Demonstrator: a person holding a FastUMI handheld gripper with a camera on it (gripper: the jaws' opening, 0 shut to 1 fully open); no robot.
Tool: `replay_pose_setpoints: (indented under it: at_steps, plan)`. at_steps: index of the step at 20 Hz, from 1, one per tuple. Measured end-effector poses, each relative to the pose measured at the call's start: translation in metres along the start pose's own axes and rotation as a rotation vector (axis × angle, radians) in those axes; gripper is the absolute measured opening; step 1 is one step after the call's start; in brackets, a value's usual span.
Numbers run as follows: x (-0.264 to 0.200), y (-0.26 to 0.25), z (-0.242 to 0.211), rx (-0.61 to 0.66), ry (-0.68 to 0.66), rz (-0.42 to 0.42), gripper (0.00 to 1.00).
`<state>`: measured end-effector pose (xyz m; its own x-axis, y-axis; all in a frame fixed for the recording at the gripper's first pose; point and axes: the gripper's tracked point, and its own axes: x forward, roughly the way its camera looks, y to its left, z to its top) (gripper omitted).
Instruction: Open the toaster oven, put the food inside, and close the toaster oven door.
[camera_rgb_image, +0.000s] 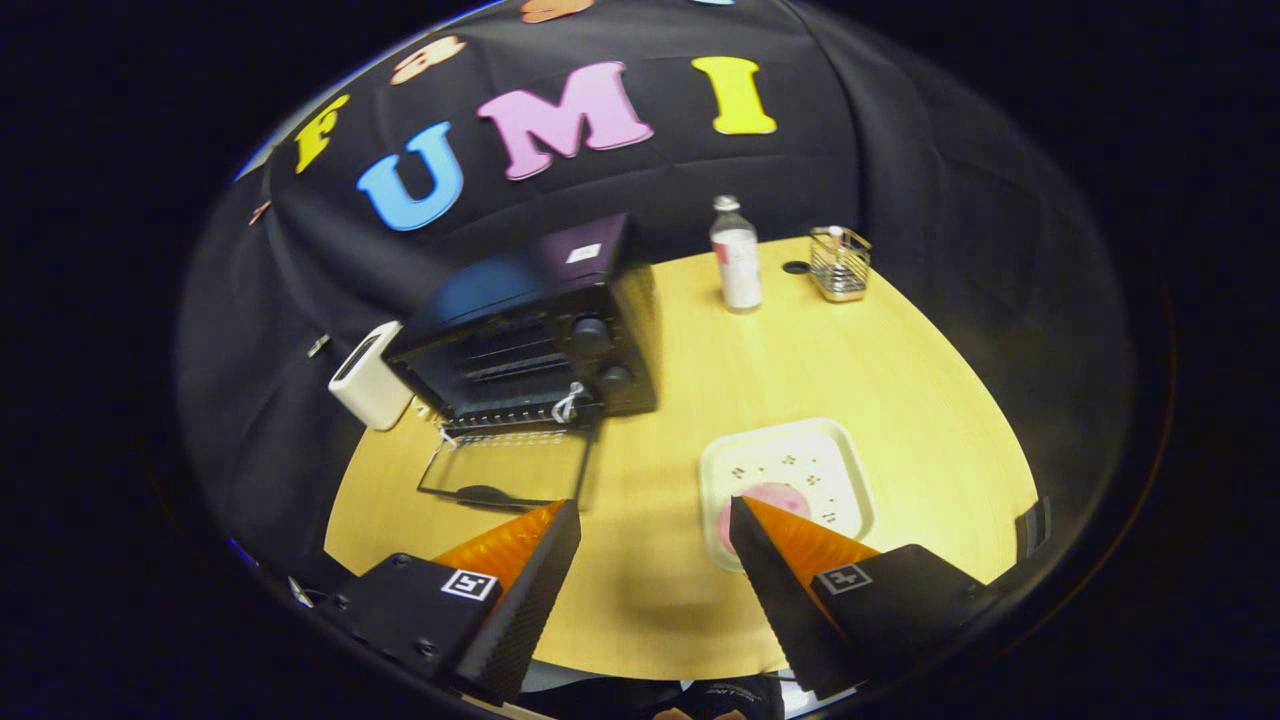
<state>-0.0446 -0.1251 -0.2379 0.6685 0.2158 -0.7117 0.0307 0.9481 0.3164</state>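
A black toaster oven (530, 335) stands at the table's far left with its glass door (505, 468) folded down flat toward me, the cavity and rack showing. Two knobs sit on its right side. A pale square plate (800, 455) lies ahead of my right finger, with a pink round piece of food (775, 497) on it, partly hidden behind that fingertip. My gripper (655, 515) hovers open above the table, nothing between its fingers; the left fingertip is just in front of the open door's near edge.
A white box-like appliance (368, 378) sits left of the oven. At the back of the wooden table (900, 380) stand a small bottle (736, 256), a wire basket (839, 264) and a small dark disc (796, 267).
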Motion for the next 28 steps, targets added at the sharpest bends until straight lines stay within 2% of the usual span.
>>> replay_pose_setpoints:
  at_steps: [3, 8, 12, 18, 23, 26, 28]
  plan:
    - [0.009, -0.054, -0.002, 0.059, 0.053, -0.052, 0.99]
    - [0.034, -0.108, -0.007, 0.054, 0.127, -0.044, 0.99]
    - [0.06, -0.121, -0.017, 0.05, 0.194, 0.046, 0.99]
    - [0.097, -0.135, -0.031, 0.055, 0.266, 0.071, 0.99]
    - [0.102, -0.126, -0.027, 0.075, 0.268, 0.111, 0.98]
    - [0.104, -0.126, -0.036, 0.069, 0.293, 0.104, 0.92]
    - [0.106, -0.13, -0.039, 0.057, 0.305, 0.084, 0.73]
